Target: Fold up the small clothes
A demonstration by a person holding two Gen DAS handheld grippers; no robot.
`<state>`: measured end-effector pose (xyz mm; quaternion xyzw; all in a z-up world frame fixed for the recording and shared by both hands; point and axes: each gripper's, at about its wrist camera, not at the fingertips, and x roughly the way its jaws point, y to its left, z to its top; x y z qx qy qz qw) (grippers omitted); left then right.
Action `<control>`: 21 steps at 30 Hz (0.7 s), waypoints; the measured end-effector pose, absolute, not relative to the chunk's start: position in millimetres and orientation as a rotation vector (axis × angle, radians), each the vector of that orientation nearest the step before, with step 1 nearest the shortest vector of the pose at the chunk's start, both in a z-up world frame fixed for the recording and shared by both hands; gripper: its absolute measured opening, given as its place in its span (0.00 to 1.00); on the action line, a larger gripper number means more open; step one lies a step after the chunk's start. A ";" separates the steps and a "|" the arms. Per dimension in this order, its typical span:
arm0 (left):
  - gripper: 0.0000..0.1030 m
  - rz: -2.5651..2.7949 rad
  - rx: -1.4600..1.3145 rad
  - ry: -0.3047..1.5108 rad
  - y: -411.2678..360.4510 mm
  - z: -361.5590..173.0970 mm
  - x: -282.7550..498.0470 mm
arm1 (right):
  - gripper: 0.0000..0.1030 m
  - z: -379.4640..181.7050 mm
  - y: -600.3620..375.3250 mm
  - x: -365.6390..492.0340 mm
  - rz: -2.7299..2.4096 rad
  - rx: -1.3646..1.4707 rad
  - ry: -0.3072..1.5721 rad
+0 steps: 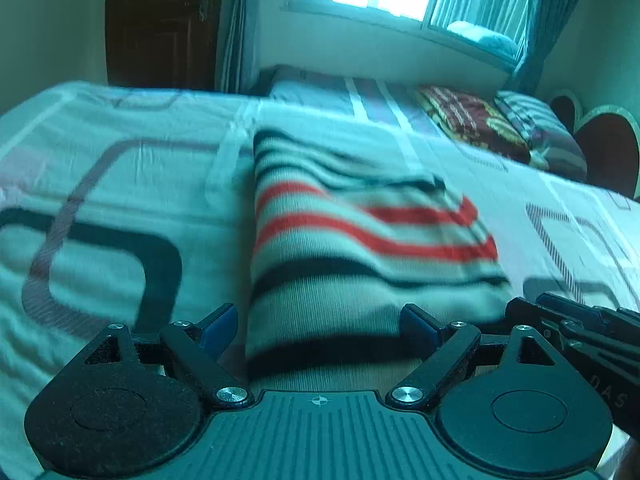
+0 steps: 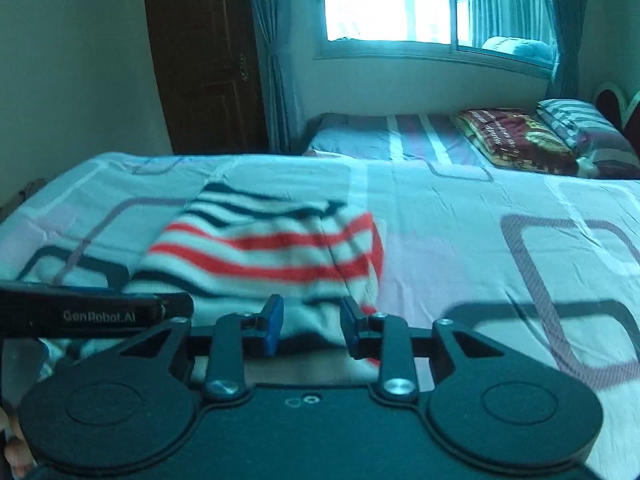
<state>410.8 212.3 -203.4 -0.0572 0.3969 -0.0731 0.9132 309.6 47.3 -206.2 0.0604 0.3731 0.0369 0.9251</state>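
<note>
Striped sweater (image 1: 360,248) folded on the bed (image 1: 100,200).
We see both grippers open at its near edge: left gripper (image 1: 320,320) wide, right gripper (image 2: 308,324) narrower.

Count on your bed and around it

You have one striped garment (image 1: 360,240), two grippers, left (image 1: 318,326) and right (image 2: 310,326), one folded red blanket (image 2: 516,140) far right, one pillow (image 2: 588,132), one window (image 2: 432,4), one door (image 2: 204,56).
</note>
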 end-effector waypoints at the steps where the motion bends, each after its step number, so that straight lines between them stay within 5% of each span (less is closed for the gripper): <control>1: 0.85 -0.150 -0.119 0.828 211.8 -207.5 408.3 | 0.30 -213.0 47.4 309.0 0.063 0.124 0.792; 21: 0.93 -0.180 -0.038 0.899 215.1 -210.3 361.6 | 0.43 -214.3 32.0 262.8 -0.033 0.262 0.932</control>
